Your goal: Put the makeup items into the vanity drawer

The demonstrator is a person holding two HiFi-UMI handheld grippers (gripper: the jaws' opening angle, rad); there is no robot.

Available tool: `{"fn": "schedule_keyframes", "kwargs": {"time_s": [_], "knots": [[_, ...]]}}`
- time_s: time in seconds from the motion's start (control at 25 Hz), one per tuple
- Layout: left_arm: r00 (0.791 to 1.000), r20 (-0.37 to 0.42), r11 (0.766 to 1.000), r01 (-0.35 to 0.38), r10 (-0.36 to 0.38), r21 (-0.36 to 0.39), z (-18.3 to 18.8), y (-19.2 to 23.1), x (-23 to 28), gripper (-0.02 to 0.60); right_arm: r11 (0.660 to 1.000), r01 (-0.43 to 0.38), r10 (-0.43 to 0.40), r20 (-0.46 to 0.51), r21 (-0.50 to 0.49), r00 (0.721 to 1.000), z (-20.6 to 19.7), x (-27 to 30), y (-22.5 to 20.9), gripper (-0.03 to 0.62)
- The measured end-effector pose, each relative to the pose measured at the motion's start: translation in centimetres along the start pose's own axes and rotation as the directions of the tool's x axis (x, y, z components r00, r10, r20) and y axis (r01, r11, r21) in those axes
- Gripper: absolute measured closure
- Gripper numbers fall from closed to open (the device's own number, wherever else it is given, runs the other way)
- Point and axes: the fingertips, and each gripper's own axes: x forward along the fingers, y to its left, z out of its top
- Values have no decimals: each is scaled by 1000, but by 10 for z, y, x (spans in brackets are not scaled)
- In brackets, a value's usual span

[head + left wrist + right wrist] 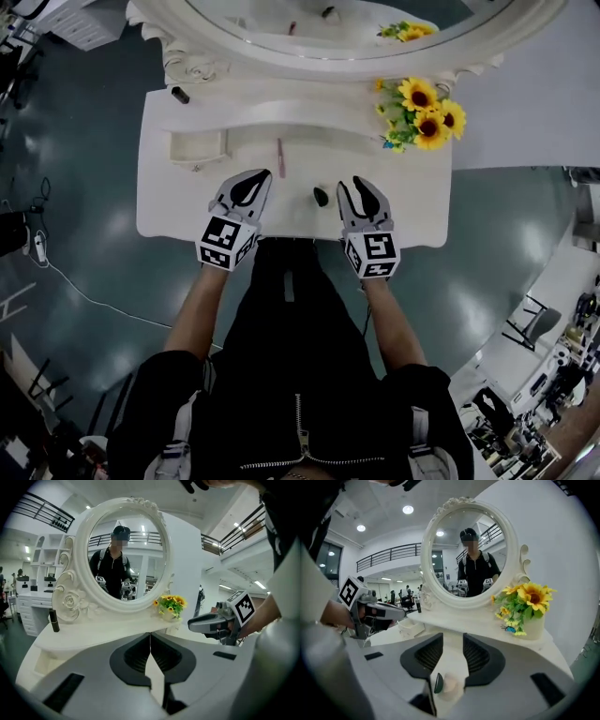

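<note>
On the white vanity top (187,202) lie a thin pink pencil (280,157) and a small dark round item (321,196). A small drawer (197,148) stands open at the left under the raised shelf, also seen as the drawer (411,627). My left gripper (253,178) hovers over the front edge, its tips meeting with nothing between them (150,641). To the right of the dark item my right gripper (358,185) is open (453,641). Through its gap a small dark green and beige item (442,685) shows low down, apart from the pads.
A black tube (179,95) stands on the shelf at the left, beside the oval mirror frame (216,52). A pot of sunflowers (422,112) sits on the shelf at the right. The person stands close against the vanity's front edge.
</note>
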Motion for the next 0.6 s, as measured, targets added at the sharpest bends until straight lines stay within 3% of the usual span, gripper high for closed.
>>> {"fn": "schedule_keyframes", "kwargs": {"time_s": [0.08, 0.16, 0.32, 0.6], "knots": [[1000, -7, 1000, -8, 8, -11, -6, 2, -2, 560, 1000, -25, 24, -64, -14, 998, -17, 7, 5, 449], [1000, -14, 1000, -18, 17, -23, -12, 4, -4, 560, 998, -63, 60, -151, -10, 987, -40, 15, 12, 465], [999, -29, 998, -45, 44, -44, -21, 10, -11, 560, 991, -134, 127, -316, -2, 940, -86, 31, 26, 429], [995, -48, 992, -92, 88, -86, -36, 26, -24, 560, 989, -147, 123, -445, -21, 887, -121, 43, 31, 465]]}}
